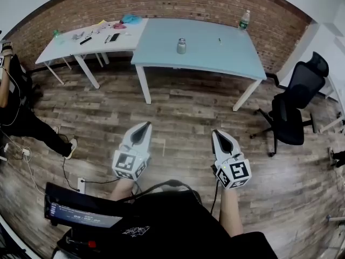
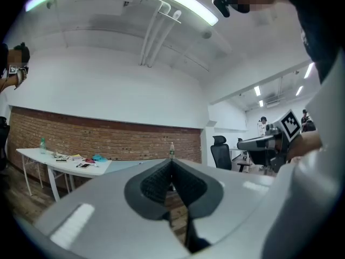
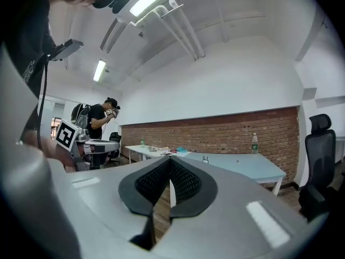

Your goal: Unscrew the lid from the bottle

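A small grey jar-like bottle with a lid (image 1: 181, 46) stands alone near the middle of the light blue table (image 1: 215, 58), far ahead of both grippers; it also shows as a tiny bottle (image 3: 205, 159) in the right gripper view. My left gripper (image 1: 146, 125) and right gripper (image 1: 214, 133) hang side by side over the wooden floor, pointing level toward the tables. Each is shut with nothing between its jaws, as the left gripper (image 2: 172, 163) and right gripper (image 3: 171, 163) show in their own views.
A green-labelled plastic bottle (image 1: 244, 19) stands at the blue table's far right corner. A white table (image 1: 64, 50) with small clutter adjoins on the left. A black office chair (image 1: 294, 107) is at the right, a person (image 1: 11, 90) at the left, cables on the floor.
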{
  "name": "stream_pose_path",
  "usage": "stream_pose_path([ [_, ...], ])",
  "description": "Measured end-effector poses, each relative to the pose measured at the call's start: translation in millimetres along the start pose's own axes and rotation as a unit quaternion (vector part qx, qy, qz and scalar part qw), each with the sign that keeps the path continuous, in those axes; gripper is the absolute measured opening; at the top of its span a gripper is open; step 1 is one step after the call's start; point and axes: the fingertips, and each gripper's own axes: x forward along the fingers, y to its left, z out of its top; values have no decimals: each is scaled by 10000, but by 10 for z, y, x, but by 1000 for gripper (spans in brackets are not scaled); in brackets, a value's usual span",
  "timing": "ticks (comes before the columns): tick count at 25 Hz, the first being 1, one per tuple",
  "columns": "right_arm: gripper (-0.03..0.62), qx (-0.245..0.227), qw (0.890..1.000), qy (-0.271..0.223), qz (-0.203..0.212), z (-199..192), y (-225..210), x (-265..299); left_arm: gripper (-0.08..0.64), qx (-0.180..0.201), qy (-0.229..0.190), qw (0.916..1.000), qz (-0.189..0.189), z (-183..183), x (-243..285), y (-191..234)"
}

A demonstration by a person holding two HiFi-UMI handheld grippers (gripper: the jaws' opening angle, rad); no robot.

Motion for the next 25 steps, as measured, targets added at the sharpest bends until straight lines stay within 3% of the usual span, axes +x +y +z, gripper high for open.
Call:
stream_pose_path([
  [13, 2, 402, 9990, -189, 77, 34, -78, -76, 0, 24, -11, 10000, -76, 30, 65, -172],
  [25, 2, 355, 9990, -49, 262, -55, -213, -225, 0, 86, 38, 10000, -21, 8, 106, -409],
])
